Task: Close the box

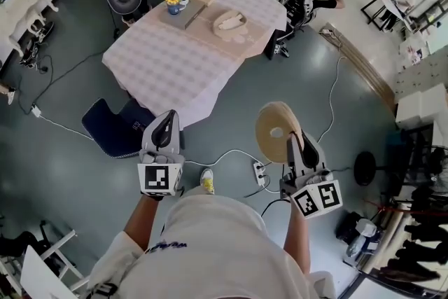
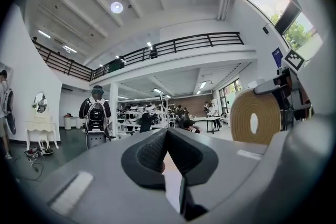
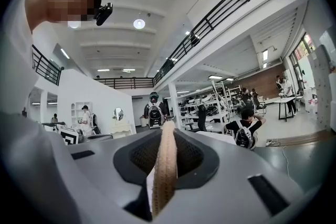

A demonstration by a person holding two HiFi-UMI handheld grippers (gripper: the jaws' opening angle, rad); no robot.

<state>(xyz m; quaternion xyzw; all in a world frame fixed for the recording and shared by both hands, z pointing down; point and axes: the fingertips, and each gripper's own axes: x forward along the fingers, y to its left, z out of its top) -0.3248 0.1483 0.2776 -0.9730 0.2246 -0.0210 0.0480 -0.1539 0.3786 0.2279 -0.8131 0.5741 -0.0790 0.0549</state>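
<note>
Glossy grey floor [image 1: 63, 171], round woven lid [image 1: 268, 124], perhaps rattan

A table [image 1: 175, 66] stands ahead of the person, well apart from both grippers. On its far half sit a flower pot [image 1: 172, 2] at the left and a round box [image 1: 229, 22] to its right. Nearer, the left gripper [image 1: 166, 121] is at the left. The right gripper [image 1: 292, 140] is at the right, with a round lid [image 1: 276, 131] on edge between its jaws. A power strip [image 1: 260, 174] lies on the floor between them.
</note>
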